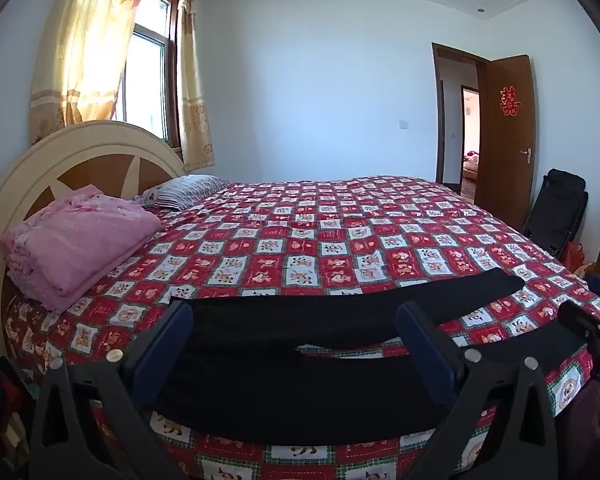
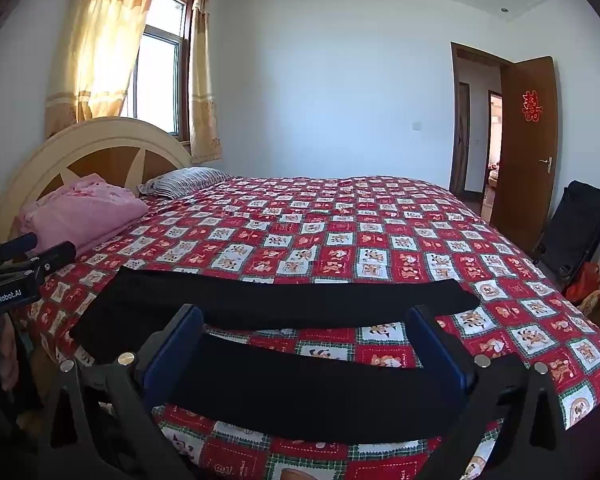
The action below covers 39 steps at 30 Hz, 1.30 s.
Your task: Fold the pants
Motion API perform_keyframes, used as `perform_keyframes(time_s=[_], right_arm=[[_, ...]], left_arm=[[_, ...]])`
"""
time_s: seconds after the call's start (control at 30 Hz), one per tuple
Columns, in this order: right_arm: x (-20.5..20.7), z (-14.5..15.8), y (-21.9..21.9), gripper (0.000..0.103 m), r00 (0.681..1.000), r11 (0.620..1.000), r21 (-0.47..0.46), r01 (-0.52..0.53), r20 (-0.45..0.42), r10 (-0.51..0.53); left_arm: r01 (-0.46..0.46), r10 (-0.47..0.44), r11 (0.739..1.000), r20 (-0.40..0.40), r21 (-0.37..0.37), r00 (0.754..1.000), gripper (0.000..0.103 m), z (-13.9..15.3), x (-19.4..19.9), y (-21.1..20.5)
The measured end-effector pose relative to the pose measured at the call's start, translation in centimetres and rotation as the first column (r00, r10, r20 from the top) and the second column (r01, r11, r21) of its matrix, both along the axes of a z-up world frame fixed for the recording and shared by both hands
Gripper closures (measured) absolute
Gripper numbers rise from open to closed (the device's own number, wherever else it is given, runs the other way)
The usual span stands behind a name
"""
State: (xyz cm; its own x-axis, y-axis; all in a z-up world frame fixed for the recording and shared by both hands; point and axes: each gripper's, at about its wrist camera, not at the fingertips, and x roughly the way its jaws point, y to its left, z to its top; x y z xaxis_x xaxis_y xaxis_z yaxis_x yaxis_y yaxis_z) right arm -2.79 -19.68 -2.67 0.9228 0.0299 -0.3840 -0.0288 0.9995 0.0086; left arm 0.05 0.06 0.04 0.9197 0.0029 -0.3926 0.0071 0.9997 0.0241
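A bed [image 1: 340, 232] with a red checked cover carries black pants [image 1: 300, 360] spread flat along its near edge, legs apart, while the left hand-held gripper [image 1: 294, 344] and the right hand-held gripper [image 2: 306, 344] hover above them, jaws spread wide and gripping nothing.

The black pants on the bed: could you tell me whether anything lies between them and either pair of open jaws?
Nothing visible does. The black pants lie flat, legs apart, on the patterned bedspread, right ahead of the left gripper and the right gripper. The pink blanket and pillow sit away at the headboard.
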Motion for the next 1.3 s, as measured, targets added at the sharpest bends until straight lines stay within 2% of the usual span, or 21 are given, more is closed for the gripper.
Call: perform_keyframes(time_s=[0.57, 0.63, 1.3], right_arm=[[0.8, -1.0, -0.7, 0.001, 1.000, 1.000, 0.021, 0.010, -0.008, -0.009], [0.4, 0.0, -0.1, 0.001, 1.000, 1.000, 0.016, 0.009, 0.004, -0.009], [0.5, -0.1, -0.1, 0.001, 1.000, 1.000, 0.016, 0.014, 0.000, -0.014]], left_arm=[[-0.007, 0.007, 1.000, -0.003, 0.005, 1.000, 0.000, -0.8, 0.1, 0.1], [-0.007, 0.007, 1.000, -0.005, 0.007, 1.000, 0.000, -0.9, 0.2, 0.0], [-0.008, 0.008, 1.000, -0.004, 0.008, 1.000, 0.000, -0.9, 0.2, 0.4]])
